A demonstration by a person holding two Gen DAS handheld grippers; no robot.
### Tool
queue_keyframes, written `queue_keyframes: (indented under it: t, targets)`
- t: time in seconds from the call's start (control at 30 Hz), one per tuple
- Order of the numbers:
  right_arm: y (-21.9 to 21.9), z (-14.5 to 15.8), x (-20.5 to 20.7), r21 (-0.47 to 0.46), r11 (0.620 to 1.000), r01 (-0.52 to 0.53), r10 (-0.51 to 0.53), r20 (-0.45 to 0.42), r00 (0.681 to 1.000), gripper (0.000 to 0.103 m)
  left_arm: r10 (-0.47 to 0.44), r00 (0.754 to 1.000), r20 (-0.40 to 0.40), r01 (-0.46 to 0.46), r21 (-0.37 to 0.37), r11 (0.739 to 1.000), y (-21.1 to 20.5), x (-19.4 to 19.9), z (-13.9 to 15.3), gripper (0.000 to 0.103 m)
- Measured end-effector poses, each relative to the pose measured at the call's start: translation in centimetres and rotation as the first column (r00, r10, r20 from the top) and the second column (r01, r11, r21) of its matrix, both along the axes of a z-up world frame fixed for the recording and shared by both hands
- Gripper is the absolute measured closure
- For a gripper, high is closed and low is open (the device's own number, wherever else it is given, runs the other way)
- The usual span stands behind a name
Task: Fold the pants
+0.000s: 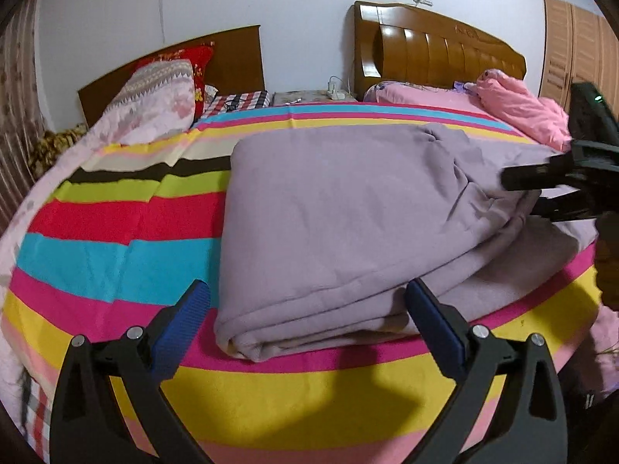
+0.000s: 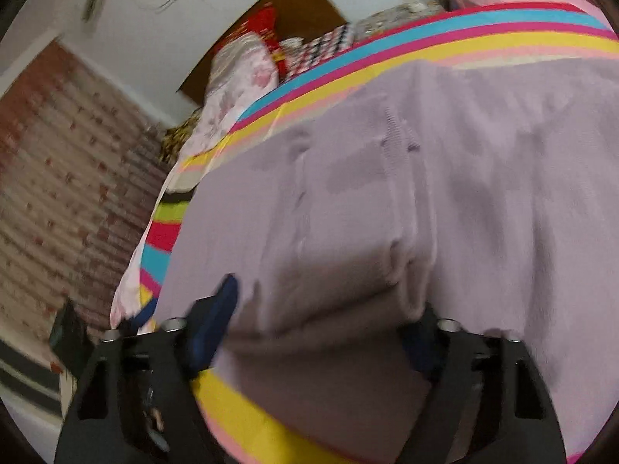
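Lilac pants (image 1: 340,208) — folded, lay on striped bedsheet (image 1: 116,255). Left gripper (image 1: 307,309) gaped wide, empty, at near edge. Right gripper (image 2: 321,332) — partly closed around a cloth fold; actual pinch unclear.

A striped bedsheet (image 1: 116,255) in bright colours is spread across the bed. A floral pillow (image 1: 154,104) and a red cushion (image 1: 199,65) are seen at upper left, before a dark headboard (image 1: 236,62). A carved wooden headboard (image 1: 437,54) and pink bedding (image 1: 518,104) are seen at upper right.
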State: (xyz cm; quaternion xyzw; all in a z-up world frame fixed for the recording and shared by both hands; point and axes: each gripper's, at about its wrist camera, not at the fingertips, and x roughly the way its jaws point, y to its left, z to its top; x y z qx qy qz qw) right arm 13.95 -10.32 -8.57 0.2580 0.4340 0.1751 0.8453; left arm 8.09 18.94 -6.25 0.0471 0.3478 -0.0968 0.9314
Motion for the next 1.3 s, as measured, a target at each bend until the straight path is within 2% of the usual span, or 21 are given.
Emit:
queue_keyframes:
  t: [0.03, 0.07, 0.1, 0.13, 0.33, 0.57, 0.63, 0.73, 0.8, 0.9, 0.93, 1.0, 1.03, 1.13, 1.2, 1.23, 1.3]
  targets:
    - [-0.2, -0.2, 0.0, -0.001, 1.0, 0.022, -0.022, -0.002, 1.0, 0.055, 0.003, 1.0, -0.008, -0.003, -0.013, 1.0, 0.3, 0.0, -0.1, 0.002]
    - [-0.3, -0.3, 0.0, -0.019, 0.999, 0.045, -0.046, -0.004, 0.999, 0.072, 0.004, 1.0, -0.013, -0.004, -0.02, 1.0, 0.5, 0.1, -0.3, 0.002]
    - [-0.3, -0.7, 0.2, -0.01, 0.998, 0.055, -0.055, 0.0, 0.998, 0.082, 0.005, 1.0, -0.021, -0.006, -0.026, 1.0, 0.3, 0.3, -0.2, 0.002]
    - [-0.8, -0.7, 0.2, 0.015, 0.998, 0.062, -0.062, 0.011, 0.998, 0.087, 0.006, 1.0, -0.025, -0.007, -0.034, 0.999, 0.5, 0.2, -0.3, 0.002]
    - [-0.2, 2.0, -1.0, -0.039, 0.997, 0.068, -0.064, 0.109, 0.992, 0.088, 0.011, 0.999, -0.036, -0.013, -0.057, 0.998, 0.7, 0.2, -0.3, 0.002]
    - [0.1, 4.4, -0.3, -0.009, 0.999, 0.051, -0.049, 0.151, 0.987, 0.088, -0.005, 0.999, -0.044, 0.002, -0.063, 0.998, 0.5, -1.2, 0.2, 0.002]
    - [0.6, 5.7, -0.1, -0.001, 0.999, 0.035, -0.034, 0.174, 0.984, 0.088, 0.012, 0.998, -0.062, -0.016, -0.067, 0.998, 0.5, -1.0, -0.2, 0.002]
    - [2.0, 8.4, 0.6, 0.011, 1.0, 0.006, -0.008, 0.226, 0.974, 0.088, 0.033, 0.995, -0.089, -0.043, -0.111, 0.993, 0.7, -0.3, -0.5, 0.002]
    - [2.9, 10.5, 0.9, 0.024, 1.0, -0.012, 0.005, 0.268, 0.963, 0.088, 0.058, 0.994, -0.09, -0.069, -0.122, 0.99, 0.7, 0.6, -0.2, 0.002]
    - [3.7, 13.1, 1.2, 0.045, 0.998, -0.039, 0.023, 0.324, 0.946, 0.088, 0.149, 0.985, -0.091, -0.154, -0.056, 0.986, 1.5, 2.5, 0.1, 0.002]
    - [3.9, 13.8, 1.1, 0.043, 0.998, -0.047, 0.03, 0.34, 0.94, 0.088, 0.183, 0.98, -0.081, -0.188, -0.059, 0.981, 2.2, 2.9, 0.4, 0.002]
    - [3.5, 14.5, 0.5, 0.03, 0.999, -0.045, 0.03, 0.372, 0.928, 0.088, 0.288, 0.954, -0.085, -0.296, -0.099, 0.95, 5.4, 3.6, 0.8, 0.001]
    - [3.2, 14.4, 0.2, 0.027, 0.999, -0.041, 0.028, 0.376, 0.926, 0.088, 0.32, 0.943, -0.095, -0.329, -0.1, 0.939, 7.0, 3.8, 0.7, 0.001]
    - [1.3, 10.7, -0.9, 0.006, 0.999, -0.041, 0.037, 0.331, 0.943, 0.089, 0.285, 0.95, -0.124, -0.294, -0.068, 0.953, 8.2, 3.4, -0.4, 0.001]
    - [0.3, 6.0, -1.7, -0.069, 0.997, -0.024, 0.041, 0.26, 0.965, 0.089, 0.261, 0.958, -0.117, -0.263, -0.005, 0.965, 7.4, 2.9, -1.5, 0.001]
    - [-0.4, 2.7, -1.8, -0.092, 0.996, -0.009, 0.026, 0.182, 0.983, 0.089, 0.261, 0.96, -0.103, -0.261, 0.008, 0.965, 7.2, 2.6, -1.6, 0.001]
    - [-1.3, -1.1, -1.7, -0.025, 1.0, -0.001, 0.004, 0.09, 0.996, 0.089, 0.267, 0.96, -0.084, -0.264, 0.039, 0.964, 6.5, 2.6, -1.5, 0.001]
